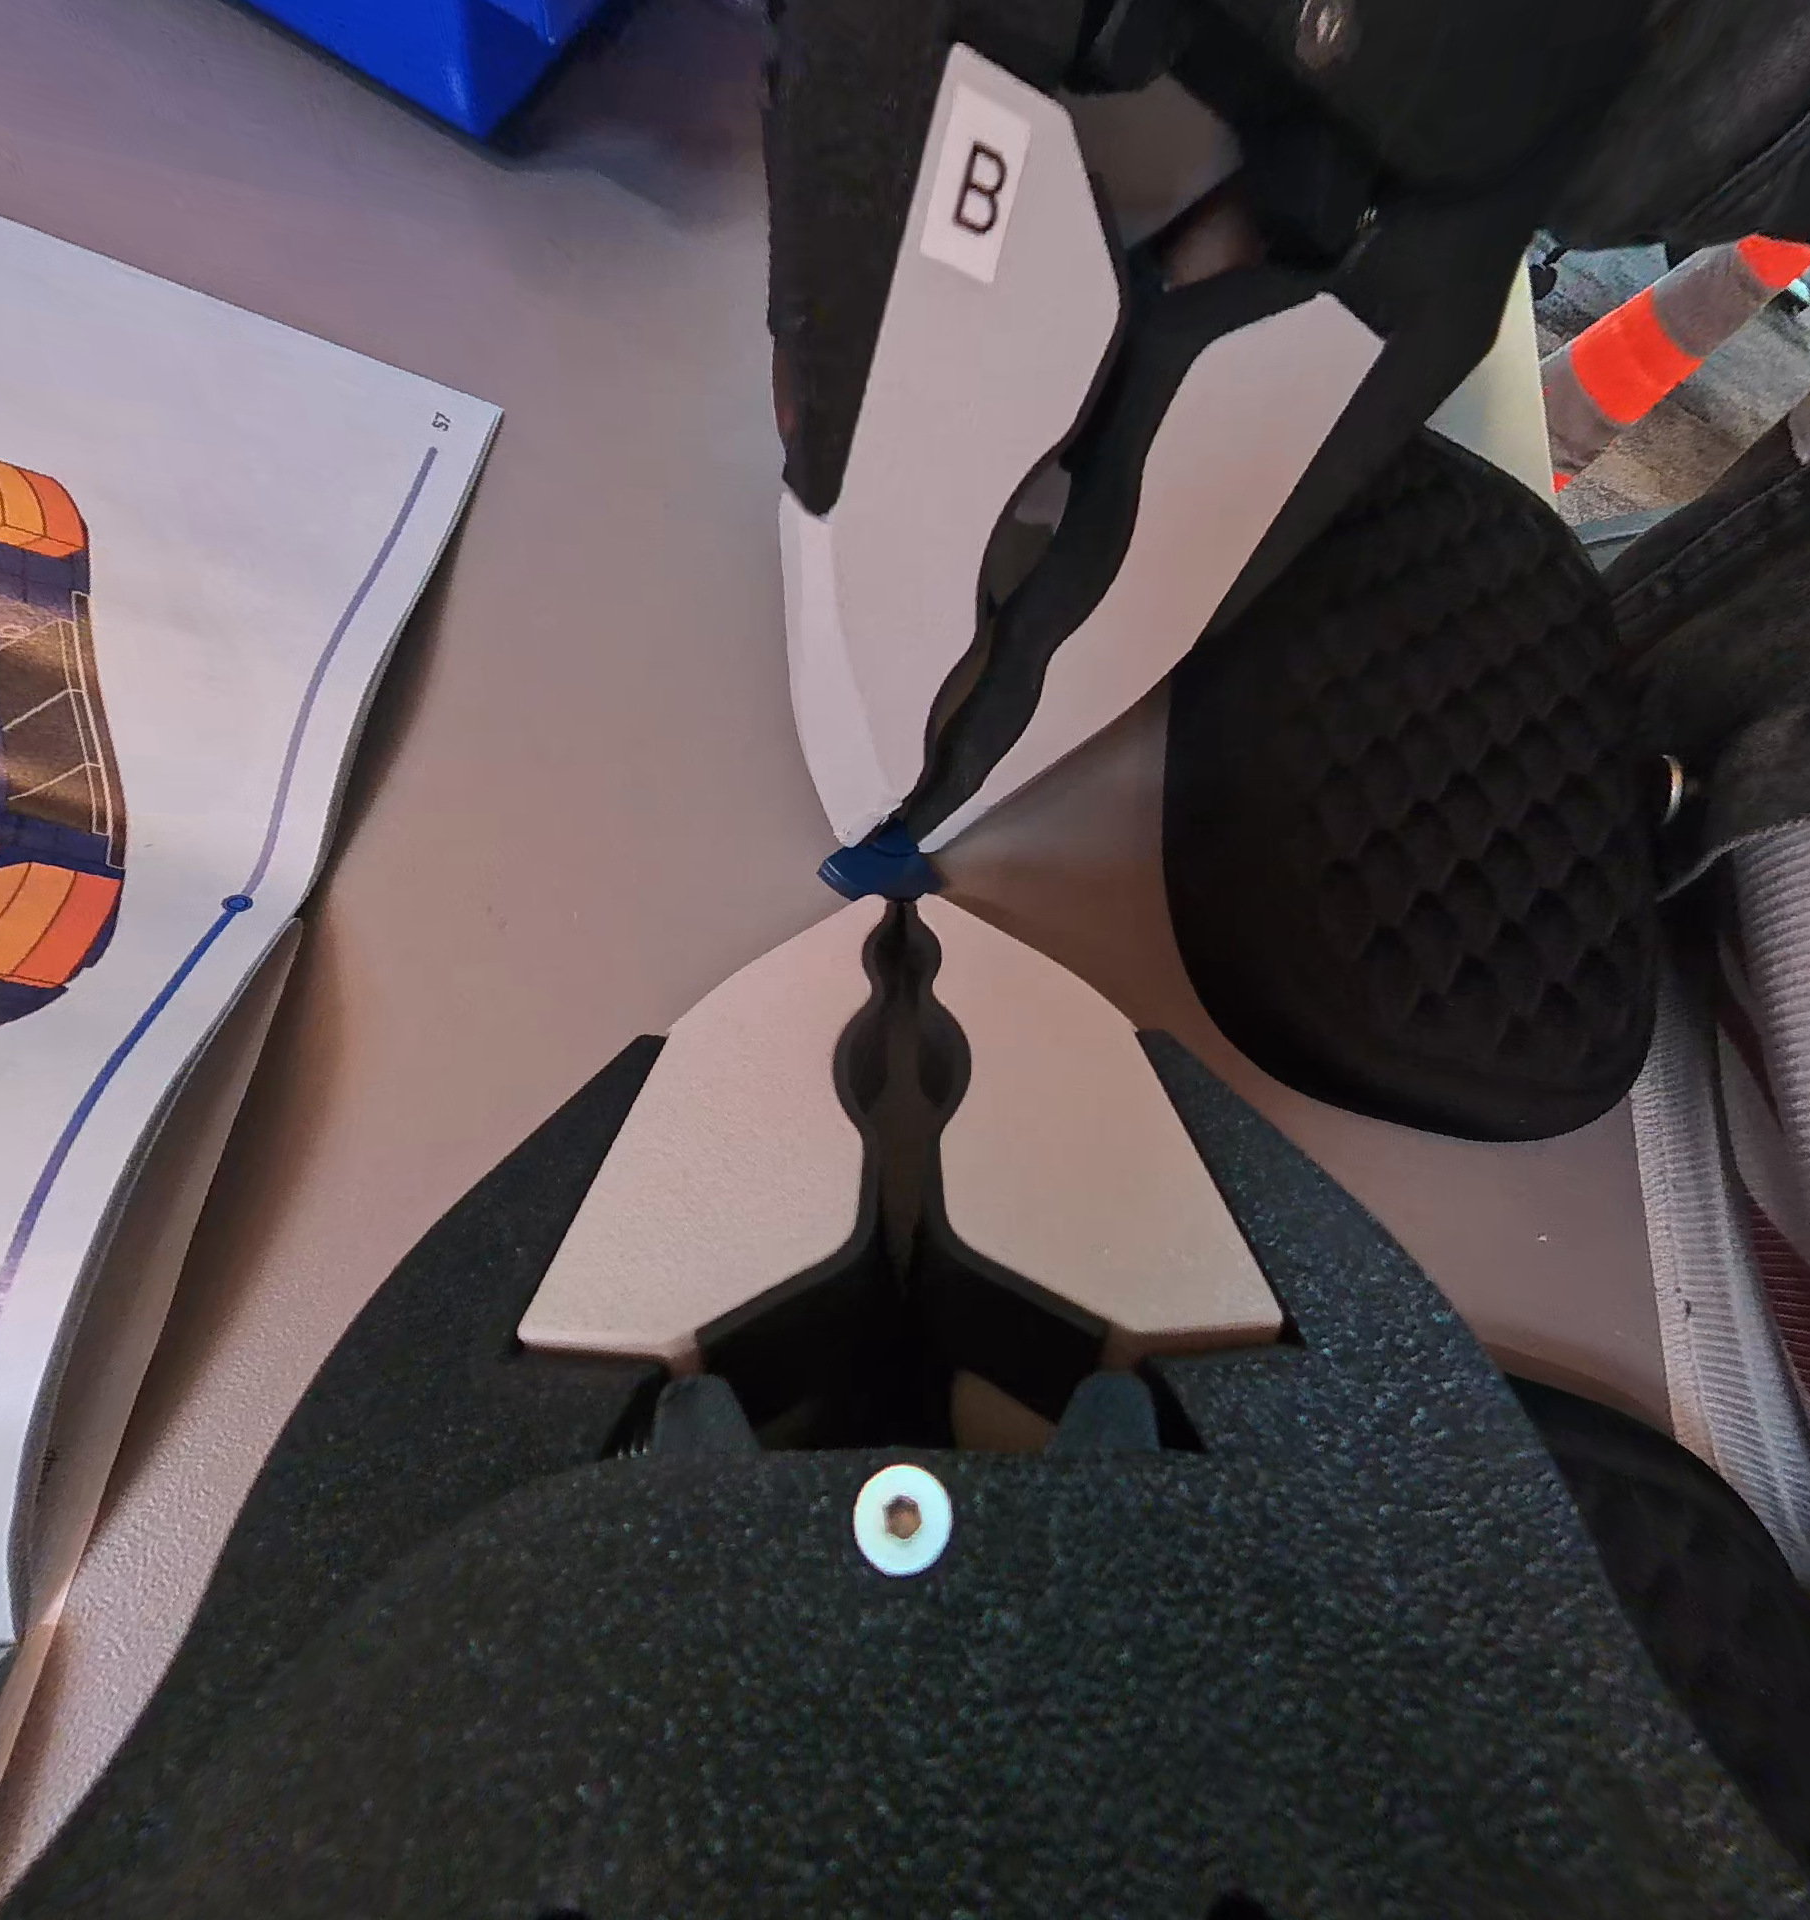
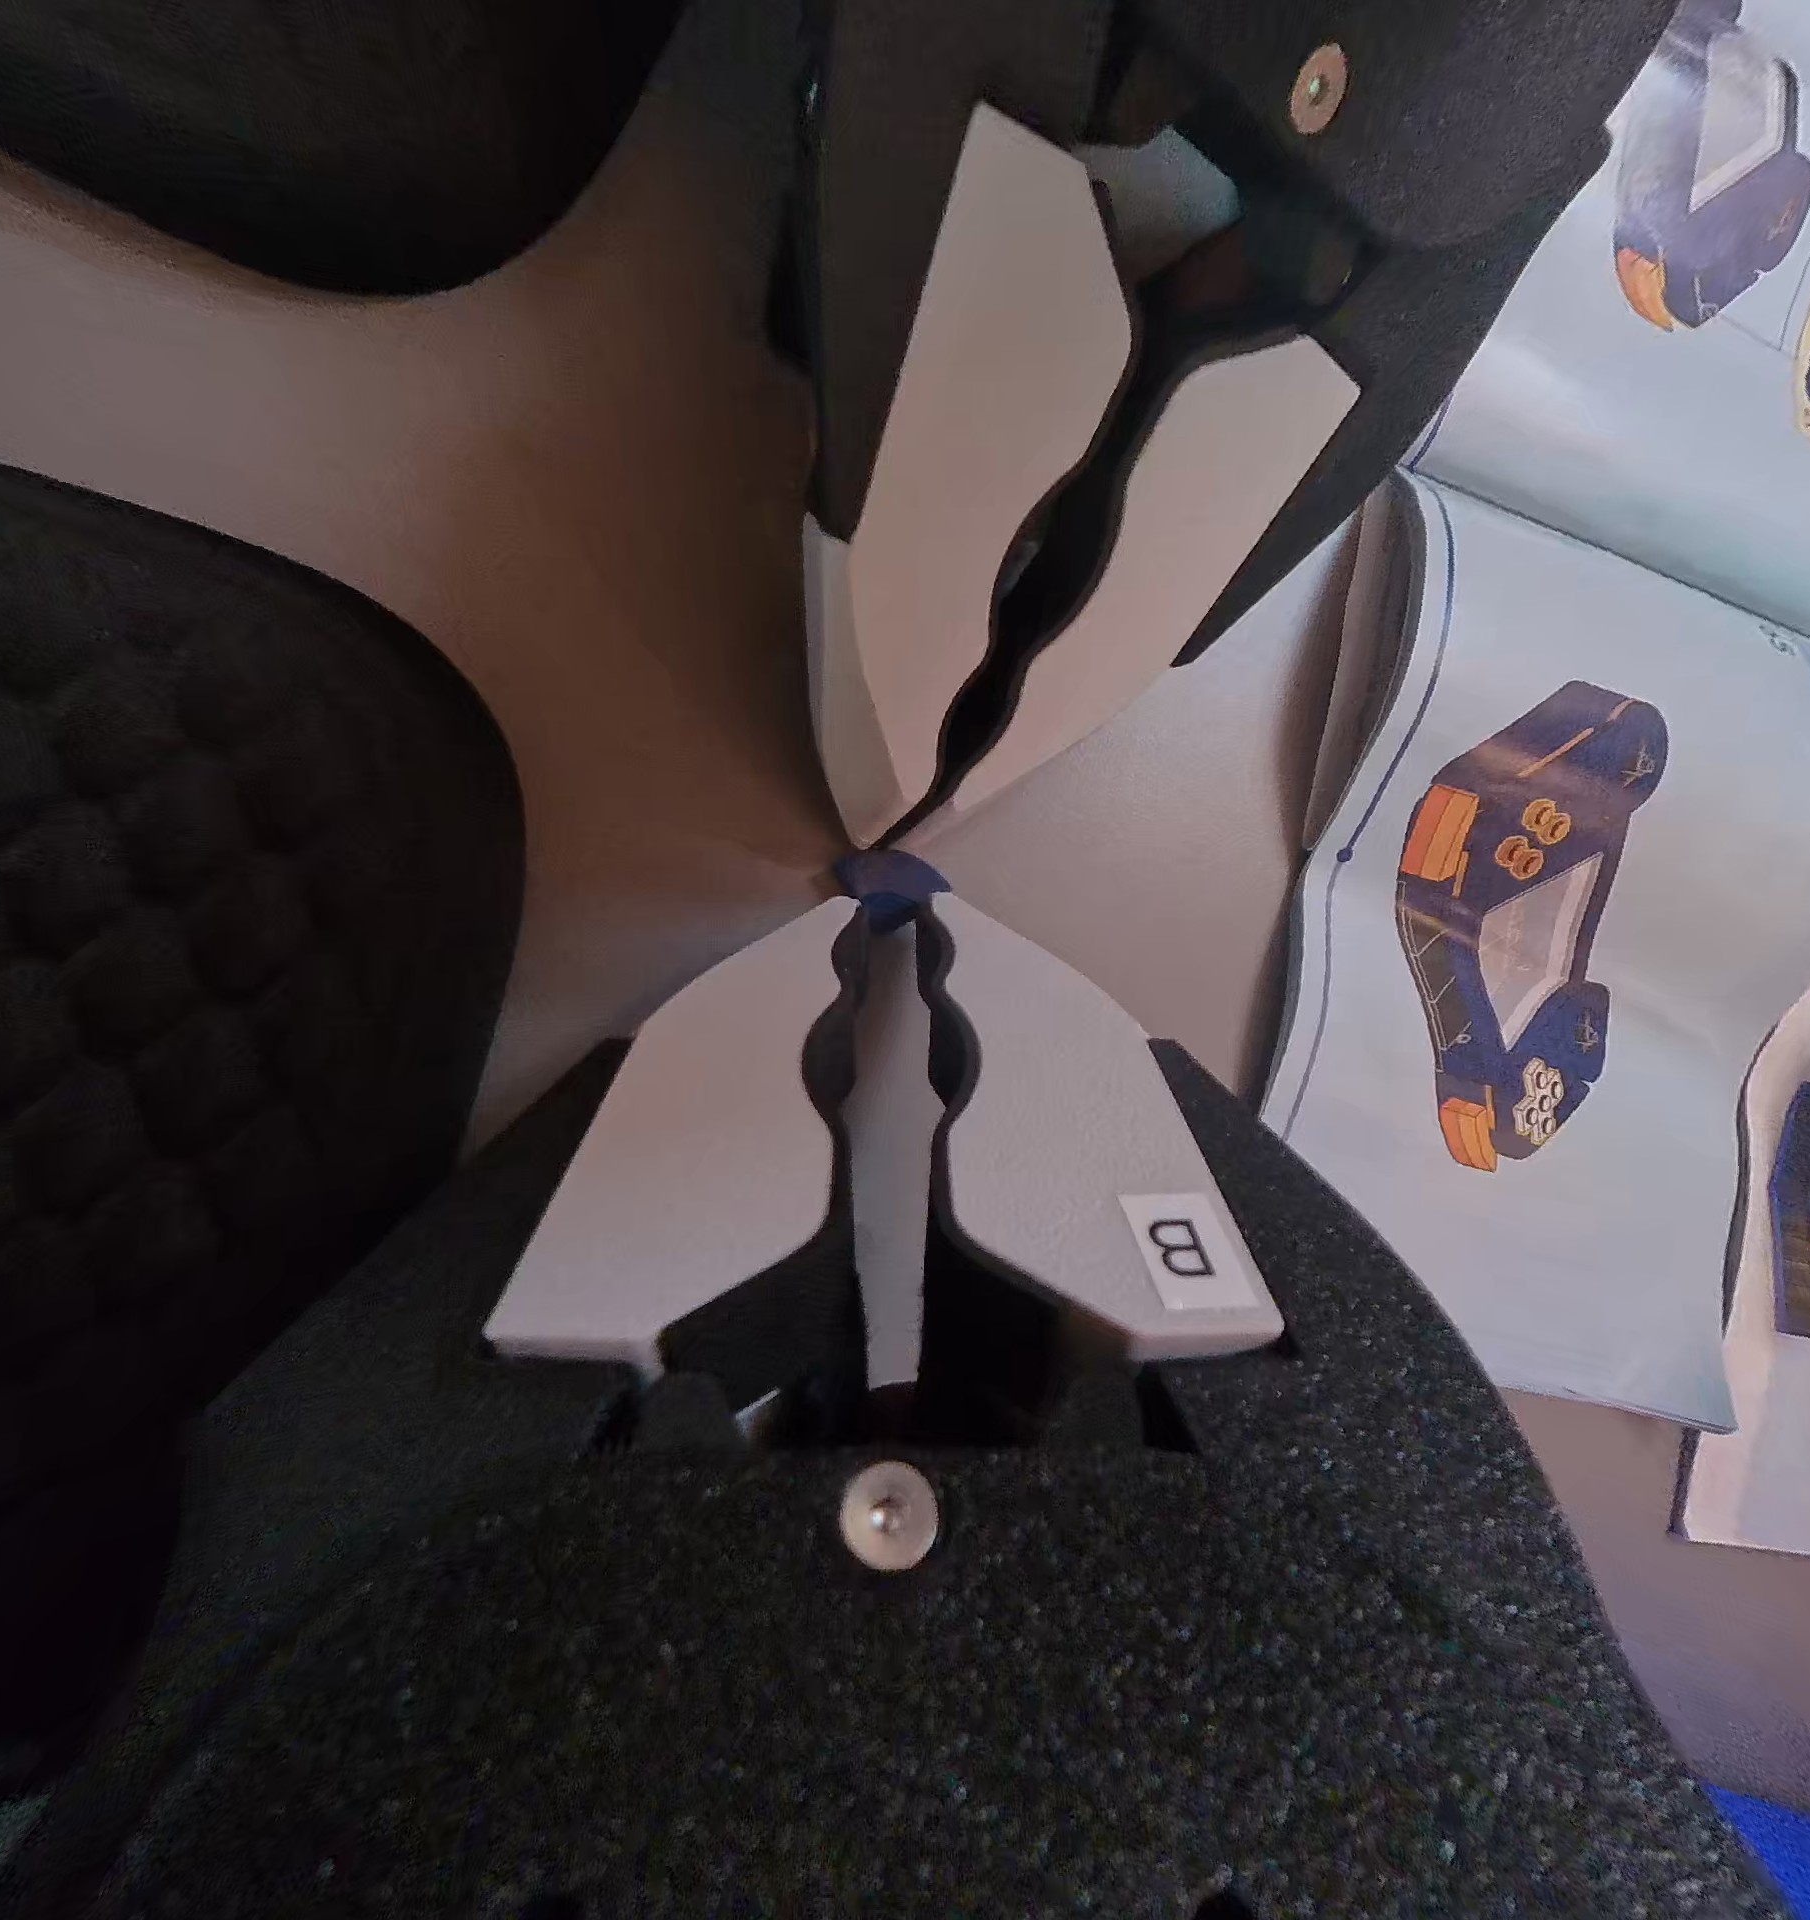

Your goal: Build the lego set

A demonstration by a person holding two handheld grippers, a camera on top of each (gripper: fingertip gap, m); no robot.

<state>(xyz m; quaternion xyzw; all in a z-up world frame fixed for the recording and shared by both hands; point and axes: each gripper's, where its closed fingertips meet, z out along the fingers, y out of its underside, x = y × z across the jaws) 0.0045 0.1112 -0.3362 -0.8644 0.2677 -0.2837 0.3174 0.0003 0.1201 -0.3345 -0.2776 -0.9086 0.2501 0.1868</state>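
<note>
A small dark blue lego piece [image 1: 875, 871] hangs above the table between two grippers that meet tip to tip. In the left wrist view, my left gripper [image 1: 896, 914] comes up from below with its fingers closed together, their tips just touching the piece's lower edge. My right gripper [image 1: 896, 831], with a white sticker on one finger, comes down from above and pinches the piece at its tips. In the right wrist view, my right gripper [image 2: 885, 920] shows a narrow gap with the blue piece [image 2: 885, 878] wedged between the tips. The left gripper [image 2: 865, 847] is shut above it.
An open instruction booklet [image 1: 205, 623] with pictures of a blue-and-orange car lies on the grey table [image 1: 589, 520]; it also shows in the right wrist view [image 2: 1607, 831]. A blue box [image 1: 444, 52] stands at the back. A black quilted pad [image 1: 1400, 790] lies beside the grippers. My two grippers' fingertips are within a few centimetres of each other.
</note>
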